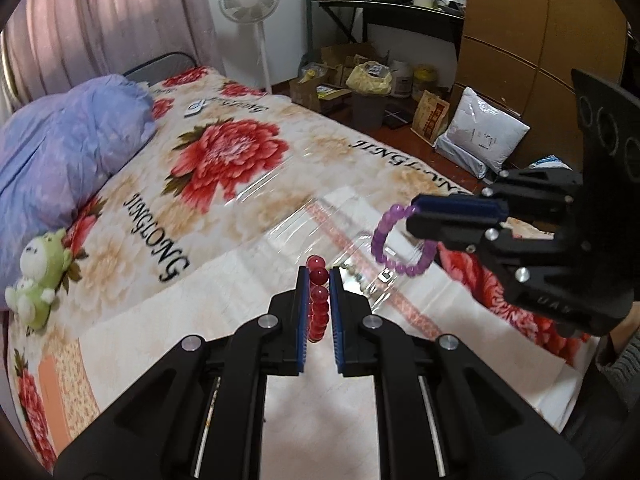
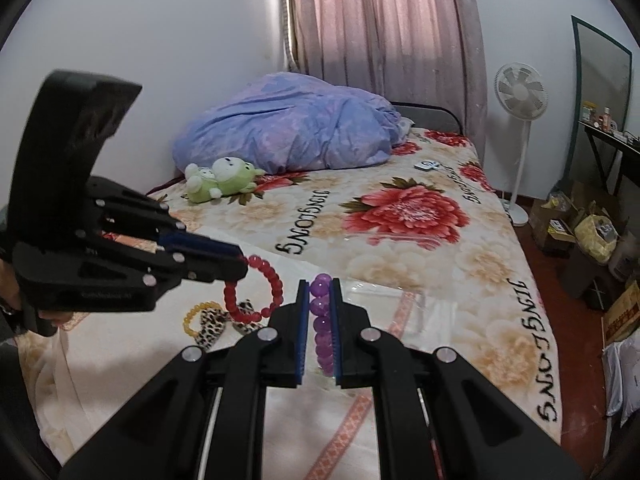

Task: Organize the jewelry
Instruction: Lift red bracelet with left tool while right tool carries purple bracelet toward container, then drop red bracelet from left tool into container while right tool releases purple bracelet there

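Left gripper (image 1: 319, 280): fingers clenched on a red bead bracelet (image 1: 318, 304), held above the bed (image 1: 248, 216). Right gripper (image 2: 319, 286): fingers clenched on a purple bead bracelet (image 2: 322, 328), also held off the bed. Only the right wrist view shows a yellow bead bracelet (image 2: 196, 316) and a leopard-print item (image 2: 212, 326) lying on the white cloth (image 2: 120, 360). Only the left wrist view shows a clear plastic tray (image 1: 336, 220) on the bed, with pale beads (image 1: 360, 278) in it.

red bracelet (image 1: 318, 300): glossy beads | purple bracelet (image 2: 322, 320): glossy beads | bedspread (image 2: 440, 248): soft matt cloth
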`<state>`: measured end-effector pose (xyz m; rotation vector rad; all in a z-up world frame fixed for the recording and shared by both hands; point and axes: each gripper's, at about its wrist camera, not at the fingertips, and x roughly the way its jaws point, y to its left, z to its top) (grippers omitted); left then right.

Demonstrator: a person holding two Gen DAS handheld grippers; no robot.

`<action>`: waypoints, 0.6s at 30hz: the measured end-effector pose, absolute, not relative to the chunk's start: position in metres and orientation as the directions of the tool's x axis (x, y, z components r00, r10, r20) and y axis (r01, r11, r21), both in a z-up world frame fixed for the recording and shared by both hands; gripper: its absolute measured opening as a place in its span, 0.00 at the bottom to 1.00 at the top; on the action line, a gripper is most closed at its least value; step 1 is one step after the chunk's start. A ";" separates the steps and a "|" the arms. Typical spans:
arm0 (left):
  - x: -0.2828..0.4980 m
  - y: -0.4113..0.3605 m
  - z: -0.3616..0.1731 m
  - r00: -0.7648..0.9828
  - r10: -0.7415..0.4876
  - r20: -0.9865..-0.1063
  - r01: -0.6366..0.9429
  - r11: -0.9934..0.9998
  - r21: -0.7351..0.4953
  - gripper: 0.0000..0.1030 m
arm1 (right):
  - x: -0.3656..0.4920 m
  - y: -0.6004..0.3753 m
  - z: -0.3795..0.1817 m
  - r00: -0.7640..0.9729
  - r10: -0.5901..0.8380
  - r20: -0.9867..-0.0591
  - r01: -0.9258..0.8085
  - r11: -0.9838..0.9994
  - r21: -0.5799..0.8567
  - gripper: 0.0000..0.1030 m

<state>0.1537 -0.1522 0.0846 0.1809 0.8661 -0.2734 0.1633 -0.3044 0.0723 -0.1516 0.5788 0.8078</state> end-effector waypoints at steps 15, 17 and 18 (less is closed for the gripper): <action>0.181 -0.181 0.056 0.569 -0.190 -0.800 0.333 0.943 0.012 0.10 | 0.181 -0.334 0.046 0.532 0.598 -0.599 -0.692 0.715 0.099 0.10; 0.182 -0.181 0.053 0.565 -0.191 -0.803 0.333 0.943 0.010 0.10 | 0.182 -0.333 0.044 0.528 0.595 -0.606 -0.694 0.714 0.095 0.10; 0.182 -0.181 0.052 0.563 -0.189 -0.804 0.332 0.943 0.010 0.10 | 0.183 -0.333 0.043 0.527 0.594 -0.608 -0.694 0.714 0.096 0.10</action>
